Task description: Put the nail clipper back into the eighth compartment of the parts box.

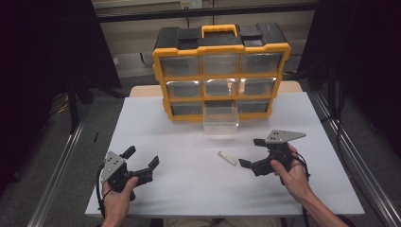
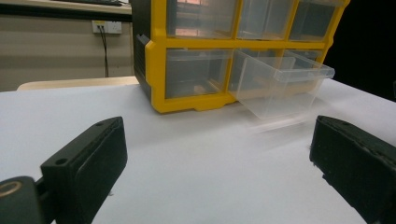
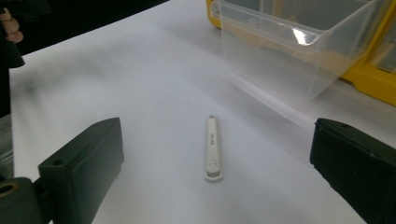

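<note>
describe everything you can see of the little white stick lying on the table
The white stick is a slim, straight bar, plastic by its look, with a small dark tip at its far end and a squared grey-edged cap at the near end. Faint markings run along its top, too small to read. It lies flat on the white table, in front of the pulled-out clear drawer and apart from it. The right claw is open just short of it, lined up with it. Nothing but the table touches it.

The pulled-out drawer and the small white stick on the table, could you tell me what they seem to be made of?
The pulled-out drawer looks like clear, glossy plastic: the yellow frame shows through its walls and its rim catches glare. The small white stick seems to be smooth, opaque, hard plastic with a faint sheen; its exact material is uncertain.
</note>
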Action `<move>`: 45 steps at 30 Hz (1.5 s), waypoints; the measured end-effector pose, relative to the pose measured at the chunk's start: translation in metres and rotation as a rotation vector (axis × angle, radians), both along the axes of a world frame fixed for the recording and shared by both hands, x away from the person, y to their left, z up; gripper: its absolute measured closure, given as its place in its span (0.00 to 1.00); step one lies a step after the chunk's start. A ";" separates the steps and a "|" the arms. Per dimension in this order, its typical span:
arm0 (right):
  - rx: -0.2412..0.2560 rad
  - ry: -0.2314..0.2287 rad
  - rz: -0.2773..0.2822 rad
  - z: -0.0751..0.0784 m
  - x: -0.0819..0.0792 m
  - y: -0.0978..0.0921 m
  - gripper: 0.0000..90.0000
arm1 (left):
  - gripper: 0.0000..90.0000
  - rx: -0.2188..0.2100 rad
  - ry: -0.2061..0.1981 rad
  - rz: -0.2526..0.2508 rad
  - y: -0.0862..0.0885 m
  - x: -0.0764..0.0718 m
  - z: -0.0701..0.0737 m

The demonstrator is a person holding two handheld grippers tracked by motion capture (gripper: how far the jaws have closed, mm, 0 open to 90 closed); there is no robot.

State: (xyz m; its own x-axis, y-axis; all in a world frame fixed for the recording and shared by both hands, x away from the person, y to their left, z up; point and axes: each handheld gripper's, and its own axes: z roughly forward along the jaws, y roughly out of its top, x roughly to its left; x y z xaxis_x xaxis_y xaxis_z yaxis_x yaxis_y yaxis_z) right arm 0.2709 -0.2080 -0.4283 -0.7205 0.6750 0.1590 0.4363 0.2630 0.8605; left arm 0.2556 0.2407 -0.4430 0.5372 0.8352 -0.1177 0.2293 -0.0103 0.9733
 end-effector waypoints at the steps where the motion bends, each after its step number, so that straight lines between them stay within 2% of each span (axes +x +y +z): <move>1: -0.001 0.004 0.006 0.001 0.002 0.002 0.03 | 0.04 0.000 0.001 -0.001 0.000 0.000 0.000; 2: 0.002 0.005 0.008 0.002 0.004 0.005 0.03 | 0.05 -0.002 0.000 0.001 0.000 0.000 0.000; 3: -0.015 0.027 0.017 0.003 0.007 0.008 0.03 | 0.05 0.000 0.000 0.001 0.000 0.000 0.000; 7: -0.026 0.085 0.063 0.003 0.017 0.019 0.04 | 0.05 0.004 -0.003 0.006 0.000 -0.001 0.001; 9: -0.071 0.116 0.071 0.002 0.021 0.024 0.04 | 0.05 0.000 -0.002 -0.003 0.000 -0.001 0.001; 11: -0.083 0.133 0.092 0.002 0.025 0.027 0.04 | 0.05 0.016 -0.013 -0.001 0.000 -0.001 0.001; 15: -0.113 0.162 0.121 0.004 0.033 0.034 0.04 | 0.05 0.010 -0.010 -0.010 0.001 0.000 0.000; 18: -0.145 0.209 0.147 0.004 0.038 0.040 0.04 | 0.04 0.013 -0.005 -0.004 0.000 0.000 0.000; 21: -0.208 0.249 0.178 0.001 0.040 0.048 0.05 | 0.05 0.015 0.001 -0.010 -0.002 0.000 0.000; 23: -0.229 0.246 0.208 -0.001 0.042 0.051 0.05 | 0.05 0.012 0.003 -0.014 -0.004 0.000 -0.001; 24: -0.251 0.252 0.214 0.000 0.044 0.052 0.05 | 0.05 0.012 0.003 -0.015 -0.004 0.000 -0.001; 25: -0.257 0.250 0.209 0.000 0.045 0.053 0.05 | 0.05 0.017 0.005 -0.021 -0.004 0.000 -0.001; 26: -0.261 0.273 0.214 0.001 0.048 0.056 0.05 | 0.05 0.016 0.006 -0.022 -0.004 0.000 -0.001; 28: -0.280 0.274 0.210 0.001 0.050 0.057 0.05 | 0.05 0.017 0.004 -0.021 -0.004 0.000 -0.001; 29: -0.300 0.285 0.199 0.001 0.051 0.058 0.05 | 0.05 0.004 0.004 -0.016 -0.005 0.000 -0.001; 30: -0.310 0.308 0.203 0.001 0.053 0.060 0.05 | 0.05 0.014 0.004 -0.019 -0.004 0.000 -0.001; 31: -0.320 0.312 0.206 0.001 0.055 0.061 0.06 | 0.05 0.012 0.006 -0.019 -0.004 0.000 -0.001; 36: -0.373 0.401 0.224 0.001 0.064 0.069 0.14 | 0.05 0.006 0.011 -0.026 -0.004 0.000 -0.001; 39: -0.397 0.436 0.223 0.000 0.071 0.073 0.18 | 0.05 -0.005 0.013 -0.019 -0.005 0.000 -0.002; 40: -0.412 0.437 0.220 -0.001 0.073 0.074 0.20 | 0.05 0.012 0.012 -0.029 -0.003 0.000 -0.001; 41: -0.421 0.442 0.214 -0.002 0.075 0.075 0.21 | 0.05 0.005 0.012 -0.031 -0.003 0.000 -0.001; 44: -0.425 0.488 0.220 -0.006 0.081 0.076 0.28 | 0.05 0.004 0.013 -0.031 -0.004 0.000 -0.001; 45: -0.450 0.489 0.230 -0.009 0.083 0.076 0.31 | 0.05 -0.002 0.013 -0.029 -0.005 0.000 -0.001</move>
State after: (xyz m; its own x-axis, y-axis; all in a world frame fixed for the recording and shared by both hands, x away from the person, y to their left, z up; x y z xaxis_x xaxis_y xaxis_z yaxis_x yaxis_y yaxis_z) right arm 0.3542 -0.1318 -0.4374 -0.7698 0.5905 0.2422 0.6362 0.6793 0.3659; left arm 0.2552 0.2361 -0.4440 0.5596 0.8192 -0.1259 0.2411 -0.0155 0.9704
